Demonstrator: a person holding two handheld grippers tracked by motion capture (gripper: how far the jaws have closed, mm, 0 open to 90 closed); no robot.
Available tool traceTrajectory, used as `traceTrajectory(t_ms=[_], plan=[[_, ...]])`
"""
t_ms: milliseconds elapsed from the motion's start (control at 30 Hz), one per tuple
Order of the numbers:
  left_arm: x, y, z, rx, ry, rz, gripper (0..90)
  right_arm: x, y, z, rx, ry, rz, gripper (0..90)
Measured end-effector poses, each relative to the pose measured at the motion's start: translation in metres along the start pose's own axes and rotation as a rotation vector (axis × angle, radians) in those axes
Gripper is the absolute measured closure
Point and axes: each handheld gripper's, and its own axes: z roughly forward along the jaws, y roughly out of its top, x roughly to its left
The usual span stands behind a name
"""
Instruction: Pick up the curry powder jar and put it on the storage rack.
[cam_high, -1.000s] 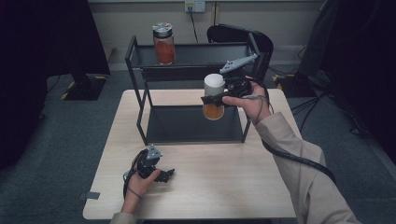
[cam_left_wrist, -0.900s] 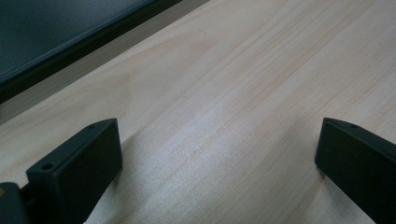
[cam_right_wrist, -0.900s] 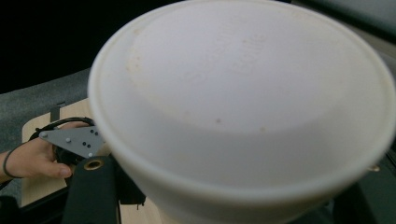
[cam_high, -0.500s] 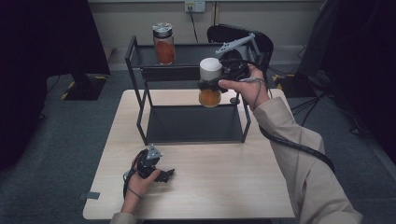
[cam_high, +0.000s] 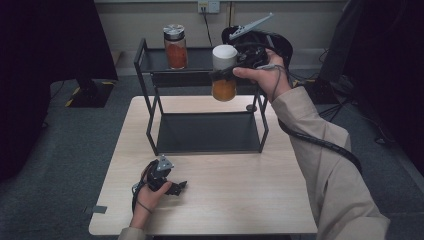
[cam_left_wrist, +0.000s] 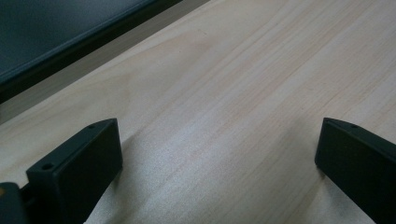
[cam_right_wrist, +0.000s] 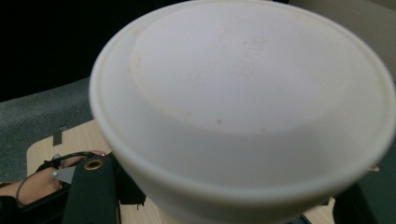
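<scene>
With the black rack (cam_high: 150, 95) as landmark: the left gripper (cam_high: 172, 187) rests on the counter (cam_high: 240, 200) in front of the rack's lower shelf, its jaws spread wide with nothing but bare wood between them. On the rack's top shelf, at its left end, stands a dark-lidded jar (cam_high: 175, 46) of orange-red powder. The right gripper (cam_high: 227, 75) holds the white-lidded jar (cam_high: 224, 72) upright in the air beside the top shelf's right half, jaws clamped around its body.

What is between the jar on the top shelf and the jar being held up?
Nothing. In the high view only bare black shelf top separates the dark-lidded jar from the white-lidded jar in the right gripper.
</scene>
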Motion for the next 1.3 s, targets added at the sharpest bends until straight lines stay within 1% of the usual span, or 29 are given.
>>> traceTrajectory(t_ms=[100, 200, 500, 633, 733, 833, 967, 1133, 1300], plan=[[0.0, 0.0, 0.0, 0.0, 0.0, 0.0, 0.0, -0.002, 0.005, -0.002, -0.009, 0.004, 0.006, 34.2], [0.0, 0.0, 0.0, 0.0, 0.0, 0.0, 0.0, -0.002, 0.013, -0.005, -0.008, -0.002, -0.002, 34.2], [0.0, 0.0, 0.0, 0.0, 0.0, 0.0, 0.0, -0.003, 0.039, -0.01, -0.009, -0.016, -0.006, 34.2], [0.0, 0.0, 0.0, 0.0, 0.0, 0.0, 0.0, -0.006, 0.048, -0.009, -0.013, -0.026, -0.006, 34.2], [0.0, 0.0, 0.0, 0.0, 0.0, 0.0, 0.0, -0.011, 0.051, -0.006, -0.022, -0.033, 0.005, 34.2], [0.0, 0.0, 0.0, 0.0, 0.0, 0.0, 0.0, -0.017, 0.053, -0.002, -0.028, -0.055, 0.02, 34.2], [0.0, 0.0, 0.0, 0.002, -0.001, 0.001, 0.0, -0.026, 0.055, 0.002, -0.041, -0.069, 0.044, 34.2], [0.0, 0.0, 0.0, 0.001, -0.002, -0.001, 0.0, -0.034, 0.062, 0.007, -0.038, -0.115, 0.058, 34.2], [0.0, 0.0, 0.0, 0.001, -0.001, 0.0, 0.0, -0.04, 0.062, 0.015, -0.033, -0.149, 0.082, 34.2]])
